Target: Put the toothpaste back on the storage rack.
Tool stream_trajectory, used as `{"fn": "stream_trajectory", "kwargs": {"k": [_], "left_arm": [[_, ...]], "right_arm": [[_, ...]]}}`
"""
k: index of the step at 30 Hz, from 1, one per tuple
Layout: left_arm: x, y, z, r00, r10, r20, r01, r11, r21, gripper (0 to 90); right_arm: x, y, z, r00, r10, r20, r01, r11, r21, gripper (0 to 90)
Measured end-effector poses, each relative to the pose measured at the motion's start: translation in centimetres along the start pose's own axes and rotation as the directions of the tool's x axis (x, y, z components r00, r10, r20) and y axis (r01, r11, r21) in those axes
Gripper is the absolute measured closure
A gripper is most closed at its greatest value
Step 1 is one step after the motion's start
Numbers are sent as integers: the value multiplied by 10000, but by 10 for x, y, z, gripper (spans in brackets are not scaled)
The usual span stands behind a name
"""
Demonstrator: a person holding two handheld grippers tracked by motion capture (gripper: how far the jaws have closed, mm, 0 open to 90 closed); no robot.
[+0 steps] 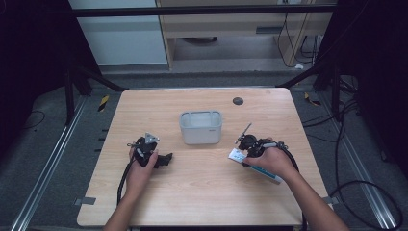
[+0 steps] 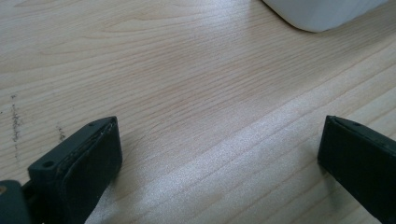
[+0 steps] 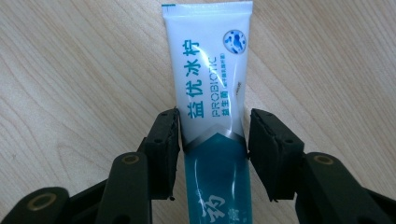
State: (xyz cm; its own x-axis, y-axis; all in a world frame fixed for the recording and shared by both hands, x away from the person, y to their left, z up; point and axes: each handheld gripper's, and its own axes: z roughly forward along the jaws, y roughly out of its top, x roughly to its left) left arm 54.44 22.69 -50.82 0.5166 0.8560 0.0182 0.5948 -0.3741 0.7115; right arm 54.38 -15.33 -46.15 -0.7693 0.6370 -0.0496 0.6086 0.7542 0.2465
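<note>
Right tongs (image 3: 212,140) straddle the white-and-teal plastic toothpaste tube (image 3: 210,79).
Pads clamped on its sides for lifting; left tongs (image 2: 219,154) rest apart above the wooden worktop (image 2: 187,70).

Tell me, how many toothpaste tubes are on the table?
1. The toothpaste tube lies flat on the table, right of the white bin, between the right gripper jaws.

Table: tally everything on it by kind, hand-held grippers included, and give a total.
Tubes: 1, the tube between the right hand-held gripper's jaws
Bins: 1, the bin at the middle
Hand-held grippers: 2, counting the left hand-held gripper
Total: 4
</note>
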Motion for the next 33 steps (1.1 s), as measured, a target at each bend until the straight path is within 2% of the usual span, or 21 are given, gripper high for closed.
{"fn": "stream_trajectory", "kwargs": {"k": [6, 15, 16, 18, 33], "left_arm": [[0, 0, 0, 10000, 4, -2, -4, 10000, 1, 0], [0, 0, 0, 10000, 4, -1, -4, 10000, 0, 0], [0, 0, 0, 10000, 4, -1, -4, 10000, 0, 0], [0, 0, 0, 10000, 3, -1, -3, 10000, 2, 0], [0, 0, 0, 10000, 4, -1, -4, 10000, 4, 0]], "right_arm": [[1, 2, 3, 9998, -180, 44, 179, 9998, 68, 541], [1, 3, 4, 10000, -59, 12, 58, 9999, 142, 545], [0, 3, 4, 9998, -209, 36, 208, 9997, 101, 546], [1, 3, 4, 9998, -188, 47, 187, 9997, 129, 549], [3, 3, 4, 9988, -426, 224, 424, 9991, 100, 611]]}}
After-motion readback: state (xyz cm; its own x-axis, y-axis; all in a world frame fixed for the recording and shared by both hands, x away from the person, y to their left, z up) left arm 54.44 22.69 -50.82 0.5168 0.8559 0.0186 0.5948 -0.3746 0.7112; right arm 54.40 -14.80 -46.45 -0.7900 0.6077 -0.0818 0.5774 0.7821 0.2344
